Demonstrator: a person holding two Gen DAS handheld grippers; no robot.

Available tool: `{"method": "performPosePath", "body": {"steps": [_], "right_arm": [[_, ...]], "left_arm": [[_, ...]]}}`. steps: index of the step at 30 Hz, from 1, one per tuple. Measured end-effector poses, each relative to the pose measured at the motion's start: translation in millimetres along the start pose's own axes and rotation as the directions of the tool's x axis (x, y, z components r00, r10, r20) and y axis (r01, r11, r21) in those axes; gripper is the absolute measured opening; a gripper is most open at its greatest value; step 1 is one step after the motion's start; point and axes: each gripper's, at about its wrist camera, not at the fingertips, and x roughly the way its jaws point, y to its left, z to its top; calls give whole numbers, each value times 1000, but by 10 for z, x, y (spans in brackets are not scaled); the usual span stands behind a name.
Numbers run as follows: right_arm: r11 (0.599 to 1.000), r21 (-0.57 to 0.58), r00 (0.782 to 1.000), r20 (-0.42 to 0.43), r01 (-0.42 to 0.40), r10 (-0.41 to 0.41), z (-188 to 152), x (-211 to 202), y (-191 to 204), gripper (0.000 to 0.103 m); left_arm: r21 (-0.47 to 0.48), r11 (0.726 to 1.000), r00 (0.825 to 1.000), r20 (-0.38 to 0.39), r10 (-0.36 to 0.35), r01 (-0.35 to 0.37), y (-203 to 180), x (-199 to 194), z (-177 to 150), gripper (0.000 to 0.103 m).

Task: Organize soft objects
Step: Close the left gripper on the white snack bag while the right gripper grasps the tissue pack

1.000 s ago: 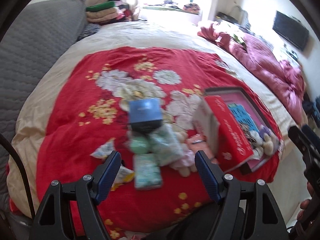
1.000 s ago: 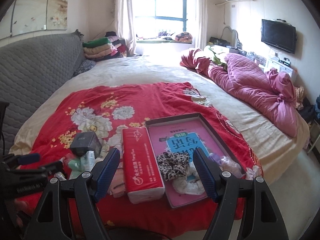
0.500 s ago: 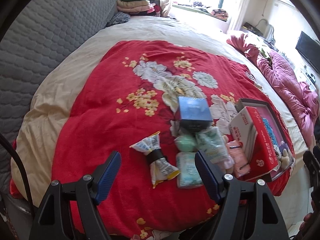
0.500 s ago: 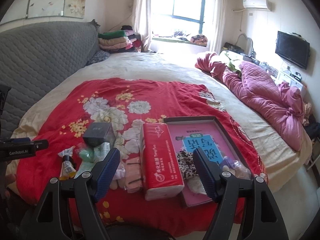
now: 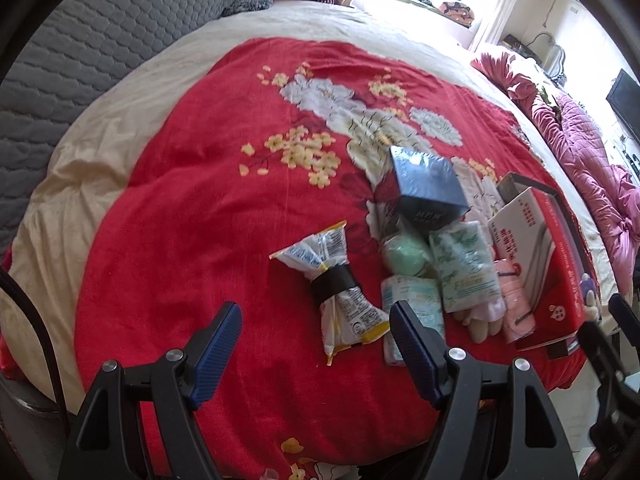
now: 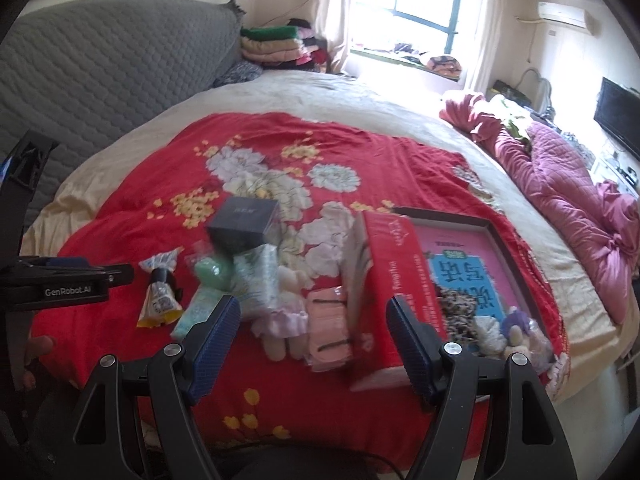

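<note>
Plainly both grippers stand wide apart and hold nothing — the left gripper point(image 5: 314, 336) hangs over the near edge of the red floral blanket point(image 5: 200, 200), the right gripper point(image 6: 312, 330) over the same edge further toward the tray.

Just beyond the left jaws lies a snack packet point(image 5: 340, 288) cinched with a black band, apart from the rest. Beside it sits the cluster: a green ball point(image 5: 404, 256), two tissue packs point(image 5: 464, 268), a plush doll point(image 6: 284, 320) and a folded pink cloth point(image 6: 330, 320), with a dark box point(image 5: 426, 190) behind them. A red tissue carton point(image 6: 396, 280) leans on the tray's point(image 6: 504, 240) near rim; a leopard-print piece point(image 6: 456, 312) already lies inside.

My reading is that this is the approach, nothing picked yet. The next move calls for lowering onto one soft item — the doll or cloth sits nearest the right jaws — and closing gently without dragging its neighbours.
</note>
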Motion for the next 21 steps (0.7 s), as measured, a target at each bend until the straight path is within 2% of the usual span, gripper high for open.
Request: {"method": "performPosePath", "body": {"steps": [8, 14, 21], "right_arm": [[998, -57, 999, -43, -10, 8, -24, 299, 223, 77], [998, -55, 997, -78, -12, 8, 0, 539, 222, 77], [999, -12, 992, -118, -36, 35, 73, 902, 294, 77]], "left_arm": [[-17, 1000, 999, -38, -8, 7, 59, 213, -39, 76], [0, 1000, 998, -62, -19, 19, 0, 370, -58, 75], [-42, 999, 998, -59, -29, 26, 64, 522, 6, 75]]}}
